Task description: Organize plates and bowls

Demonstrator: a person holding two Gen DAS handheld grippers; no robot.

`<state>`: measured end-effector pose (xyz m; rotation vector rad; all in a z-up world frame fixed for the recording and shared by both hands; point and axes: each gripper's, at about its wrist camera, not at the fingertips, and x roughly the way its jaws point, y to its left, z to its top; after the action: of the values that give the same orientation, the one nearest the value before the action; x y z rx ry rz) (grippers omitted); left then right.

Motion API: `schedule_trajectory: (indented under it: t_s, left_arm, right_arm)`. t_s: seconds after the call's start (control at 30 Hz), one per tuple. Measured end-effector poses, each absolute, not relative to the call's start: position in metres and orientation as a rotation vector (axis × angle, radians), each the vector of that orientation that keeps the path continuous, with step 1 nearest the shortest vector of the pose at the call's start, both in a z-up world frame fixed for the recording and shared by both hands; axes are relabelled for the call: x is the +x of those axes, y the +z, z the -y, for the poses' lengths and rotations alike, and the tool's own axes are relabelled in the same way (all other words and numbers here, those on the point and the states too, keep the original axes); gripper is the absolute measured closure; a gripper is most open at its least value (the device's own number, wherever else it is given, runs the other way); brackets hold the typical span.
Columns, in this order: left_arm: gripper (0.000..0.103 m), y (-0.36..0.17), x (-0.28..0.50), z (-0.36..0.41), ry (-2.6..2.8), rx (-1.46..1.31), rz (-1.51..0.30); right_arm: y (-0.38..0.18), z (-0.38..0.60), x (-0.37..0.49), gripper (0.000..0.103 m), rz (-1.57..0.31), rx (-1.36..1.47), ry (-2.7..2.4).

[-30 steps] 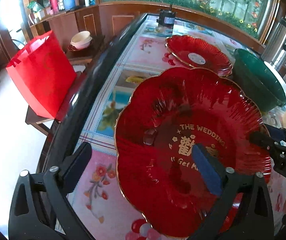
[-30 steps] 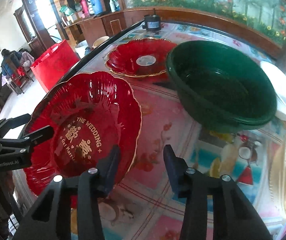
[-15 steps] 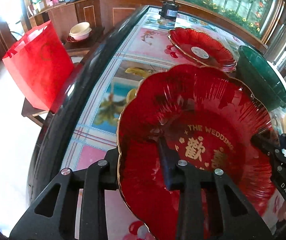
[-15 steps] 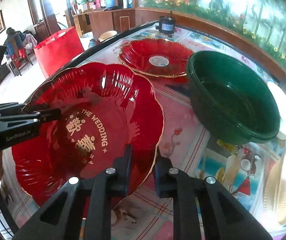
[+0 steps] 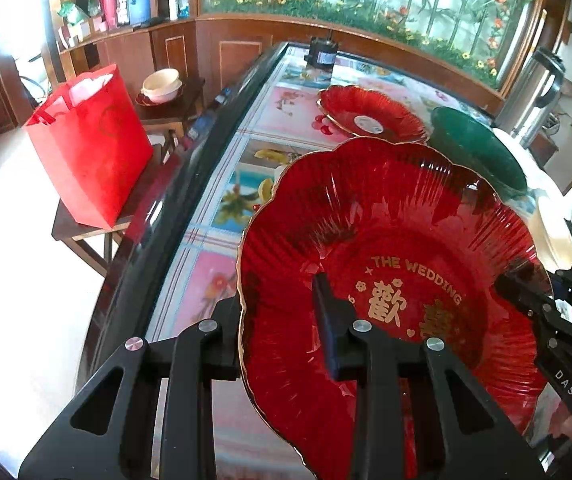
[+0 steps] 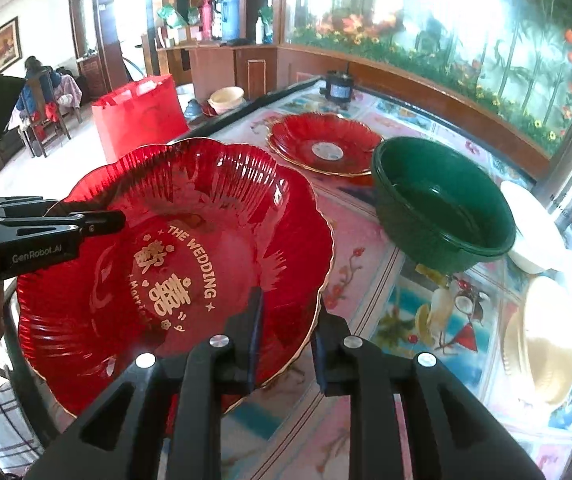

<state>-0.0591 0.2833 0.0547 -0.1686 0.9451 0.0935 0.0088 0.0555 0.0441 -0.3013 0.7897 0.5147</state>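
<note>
The table (image 6: pixel 366 240) ahead of both grippers is not yet sorted. The large red wedding plate (image 5: pixel 386 260) is clamped at opposite rims — left gripper (image 5: pixel 282 336) closed on its near-left edge, right gripper (image 6: pixel 286 340) closed on the rim nearest it — and appears lifted clear. Beyond it wait the green bowl (image 6: pixel 442 208) and a second red plate (image 6: pixel 326 148); stacking onto that plate looks the likely next step. Pale dishes (image 6: pixel 538 344) on the right are overexposed — their count cannot be told.

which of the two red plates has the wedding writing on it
The near red plate, gripped by both grippers, bears gold lettering; the far red plate on the table has only a white centre.
</note>
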Motion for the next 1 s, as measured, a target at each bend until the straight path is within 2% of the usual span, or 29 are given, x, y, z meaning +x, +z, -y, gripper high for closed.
schedule_trajectory:
  t_s: [0.2, 0.8, 0.87, 0.9, 0.93, 0.97, 1.0]
  left_arm:
    - [0.075, 0.053, -0.083, -0.282, 0.118, -0.140, -0.921]
    - [0.074, 0.009, -0.096, -0.296, 0.141, -0.172, -0.974]
    - [0.069, 0.009, -0.096, -0.297, 0.151, -0.167, -0.976]
    - [0.063, 0.010, -0.097, -0.297, 0.164, -0.157, -0.970]
    - [0.052, 0.011, -0.098, -0.299, 0.171, -0.149, -0.964]
    - [0.046, 0.012, -0.100, -0.299, 0.176, -0.141, -0.954]
    - [0.040, 0.014, -0.101, -0.300, 0.173, -0.141, -0.943]
  right_arm:
    - [0.043, -0.057, -0.012, 0.080, -0.772, -0.307, 0.531]
    - [-0.006, -0.072, -0.019, 0.074, -0.900, -0.350, 0.574]
    - [-0.006, -0.070, -0.017, 0.072, -0.912, -0.326, 0.595]
    - [-0.006, -0.069, -0.016, 0.070, -0.923, -0.313, 0.609]
    - [-0.006, -0.068, -0.017, 0.063, -0.926, -0.306, 0.613]
    - [-0.005, -0.066, -0.017, 0.054, -0.926, -0.302, 0.614]
    - [-0.004, -0.065, -0.018, 0.051, -0.926, -0.300, 0.615]
